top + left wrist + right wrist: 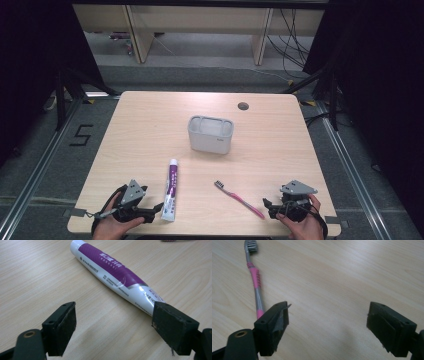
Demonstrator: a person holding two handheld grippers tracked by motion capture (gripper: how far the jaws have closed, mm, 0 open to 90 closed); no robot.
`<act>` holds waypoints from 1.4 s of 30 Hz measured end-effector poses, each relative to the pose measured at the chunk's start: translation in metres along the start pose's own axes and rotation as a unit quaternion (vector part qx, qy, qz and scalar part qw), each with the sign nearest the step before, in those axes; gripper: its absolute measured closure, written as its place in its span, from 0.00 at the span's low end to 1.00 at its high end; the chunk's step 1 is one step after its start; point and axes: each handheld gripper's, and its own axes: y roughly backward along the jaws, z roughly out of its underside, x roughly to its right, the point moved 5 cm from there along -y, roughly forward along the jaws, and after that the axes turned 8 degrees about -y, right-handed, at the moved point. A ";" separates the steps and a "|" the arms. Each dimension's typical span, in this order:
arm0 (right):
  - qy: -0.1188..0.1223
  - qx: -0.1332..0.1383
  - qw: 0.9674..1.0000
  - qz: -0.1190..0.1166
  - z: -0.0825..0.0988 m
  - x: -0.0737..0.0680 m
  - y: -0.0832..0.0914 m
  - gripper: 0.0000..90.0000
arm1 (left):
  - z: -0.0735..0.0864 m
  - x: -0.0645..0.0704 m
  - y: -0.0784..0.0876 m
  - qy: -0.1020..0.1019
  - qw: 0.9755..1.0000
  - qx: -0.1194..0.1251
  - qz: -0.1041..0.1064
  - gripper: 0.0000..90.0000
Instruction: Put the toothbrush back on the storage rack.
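Note:
A white and purple toothpaste tube [170,190] lies on the wooden table [150,125] near the front left, cap end away from me. My left gripper [152,210] rests just left of its crimped end, jaws open; in the left gripper view the tube [112,272] runs past the right jaw and only bare wood lies in the gap. A pink and grey toothbrush [239,198] lies front right, bristle head toward the table's middle. My right gripper [268,206] sits open by its handle end; the toothbrush [255,280] passes behind the left jaw.
A grey rectangular holder [210,134] with open compartments stands mid-table, beyond both items. A round cable hole [243,106] sits near the far edge. Dark stands and cables surround the table on the floor.

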 end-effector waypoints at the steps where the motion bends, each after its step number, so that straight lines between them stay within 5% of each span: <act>1: -0.011 -0.003 1.000 0.001 0.000 -0.001 0.001 0.22 | 0.000 0.000 0.000 -0.001 1.000 -0.001 0.000 0.21; 9: 0.001 -0.007 1.000 -0.011 -0.001 -0.002 0.001 0.25 | 0.000 0.000 -0.002 0.001 1.000 0.010 0.002 0.21; 12: 0.017 -0.015 1.000 -0.014 -0.004 -0.002 0.002 0.30 | 0.001 -0.002 0.000 -0.010 1.000 -0.007 -0.003 0.21; 14: -0.001 -0.028 0.999 -0.017 -0.005 -0.008 0.005 0.31 | 0.001 0.000 -0.001 0.001 1.000 0.000 -0.001 0.21; 16: 0.032 -0.018 0.999 -0.016 -0.009 -0.005 0.003 0.31 | 0.001 0.000 -0.001 0.003 1.000 -0.002 0.000 0.21; 19: 0.011 -0.028 0.999 -0.022 -0.011 -0.010 0.004 0.31 | 0.001 -0.001 -0.001 0.000 1.000 0.006 0.000 0.21; 20: 0.027 -0.024 0.999 -0.020 -0.012 -0.009 0.002 0.30 | 0.001 0.000 0.000 0.000 1.000 0.003 -0.002 0.21; 25: 0.020 -0.032 0.999 -0.026 -0.013 -0.014 0.001 0.30 | 0.001 0.000 0.000 -0.001 1.000 0.003 -0.001 0.21; 26: 0.039 -0.026 0.999 -0.024 -0.015 -0.012 -0.001 0.30 | 0.001 0.000 0.000 -0.001 1.000 0.003 -0.001 0.21; 31: 0.036 -0.030 0.999 -0.025 -0.018 -0.015 -0.001 0.30 | 0.001 0.000 0.001 0.000 1.000 0.003 -0.001 0.21; 42: 0.080 -0.039 0.995 -0.045 -0.033 -0.028 -0.010 0.34 | 0.001 0.000 0.000 0.003 1.000 0.001 -0.002 0.21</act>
